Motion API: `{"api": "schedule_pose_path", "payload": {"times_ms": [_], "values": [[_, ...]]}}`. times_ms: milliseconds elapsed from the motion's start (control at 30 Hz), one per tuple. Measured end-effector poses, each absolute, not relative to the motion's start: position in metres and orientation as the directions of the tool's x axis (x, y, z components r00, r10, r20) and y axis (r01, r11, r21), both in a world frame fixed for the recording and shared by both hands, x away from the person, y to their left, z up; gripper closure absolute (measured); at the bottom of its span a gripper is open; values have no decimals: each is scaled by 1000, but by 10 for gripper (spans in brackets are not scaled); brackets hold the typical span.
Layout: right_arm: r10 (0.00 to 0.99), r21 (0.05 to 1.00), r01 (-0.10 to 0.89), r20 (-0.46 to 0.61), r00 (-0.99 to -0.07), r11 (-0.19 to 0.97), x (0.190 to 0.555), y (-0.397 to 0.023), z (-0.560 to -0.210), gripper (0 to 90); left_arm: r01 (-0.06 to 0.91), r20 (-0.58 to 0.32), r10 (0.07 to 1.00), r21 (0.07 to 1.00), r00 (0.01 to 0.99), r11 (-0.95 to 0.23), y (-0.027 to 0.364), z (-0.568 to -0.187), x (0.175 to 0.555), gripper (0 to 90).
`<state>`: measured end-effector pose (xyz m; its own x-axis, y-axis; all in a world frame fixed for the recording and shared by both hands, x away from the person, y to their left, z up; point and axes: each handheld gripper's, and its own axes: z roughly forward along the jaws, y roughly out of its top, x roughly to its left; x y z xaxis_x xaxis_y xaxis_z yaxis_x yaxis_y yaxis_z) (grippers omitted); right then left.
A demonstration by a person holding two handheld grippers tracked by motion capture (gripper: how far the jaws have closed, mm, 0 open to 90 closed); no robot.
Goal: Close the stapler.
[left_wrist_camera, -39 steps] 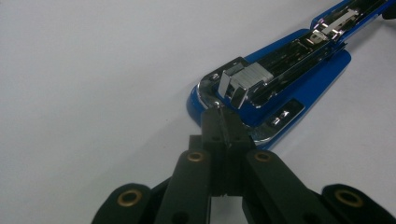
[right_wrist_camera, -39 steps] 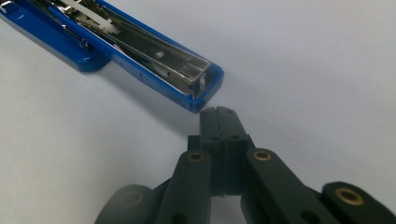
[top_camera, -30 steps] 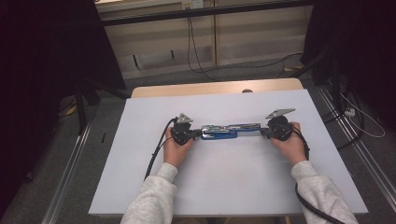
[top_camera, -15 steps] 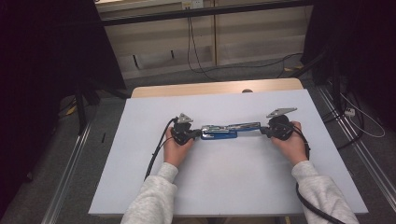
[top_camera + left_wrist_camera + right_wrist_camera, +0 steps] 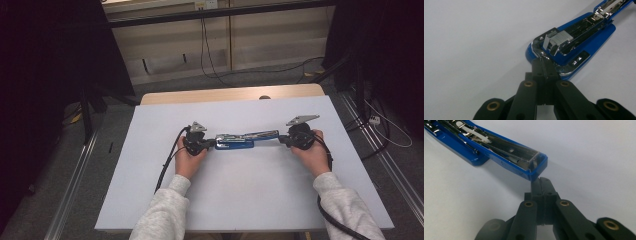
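Surface (image 5: 250,200): white, carrying a blue stapler (image 5: 235,144) swung open at centre. Left gripper (image 5: 209,144) pinches its hinge end; right gripper (image 5: 282,140), jaws together, meets the lid tip. Cables (image 5: 210,55) trail the floor beyond.

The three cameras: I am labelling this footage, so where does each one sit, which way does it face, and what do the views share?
High view: fixed above the person's side, looking forward and down on the white table; forearms, hands, left gripper and right gripper show.
Left gripper view: rides the left gripper, looking along its closed jaws at the blue stapler base.
Right gripper view: rides the right gripper, looking along its closed jaws at the stapler's opened top arm.
Shared: all three show the opened stapler on the table.
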<state>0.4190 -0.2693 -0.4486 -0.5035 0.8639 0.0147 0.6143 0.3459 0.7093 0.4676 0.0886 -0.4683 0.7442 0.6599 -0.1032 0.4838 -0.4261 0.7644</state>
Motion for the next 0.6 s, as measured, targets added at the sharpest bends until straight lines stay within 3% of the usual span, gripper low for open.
{"api": "schedule_pose_path", "payload": {"times_ms": [600], "values": [[861, 728, 601, 29, -508, 329, 418, -269, -445, 900, 485, -103, 663, 765, 742, -425, 89, -469, 468, 900]]}}
